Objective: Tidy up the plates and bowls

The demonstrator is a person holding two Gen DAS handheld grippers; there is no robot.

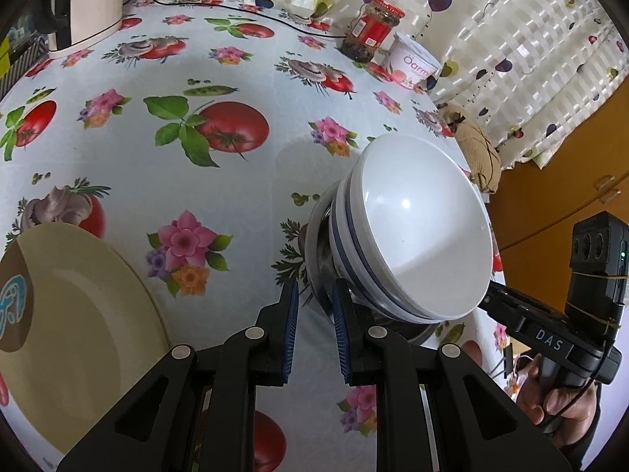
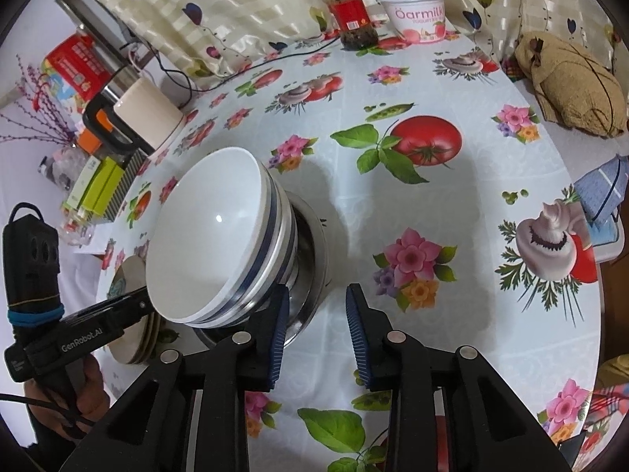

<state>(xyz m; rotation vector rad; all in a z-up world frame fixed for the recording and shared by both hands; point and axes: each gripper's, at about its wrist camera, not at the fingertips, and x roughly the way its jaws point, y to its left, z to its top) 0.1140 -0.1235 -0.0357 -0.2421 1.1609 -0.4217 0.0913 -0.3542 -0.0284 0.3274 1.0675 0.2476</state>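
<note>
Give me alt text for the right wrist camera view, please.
A stack of white bowls with blue stripes sits in a steel bowl on a flowered tablecloth, beside the right tool, its jaws apart and empty. The left tool's body reaches in from the left.

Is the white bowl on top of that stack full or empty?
Empty. The white blue-striped bowl shows a bare glossy inside in both views, only a light glint. It sits nested atop the stack inside a steel bowl.

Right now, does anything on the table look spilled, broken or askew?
Nothing stands out. The white bowls sit nested in the steel bowl, the plates are intact, and the tablecloth shows no spill.
</note>
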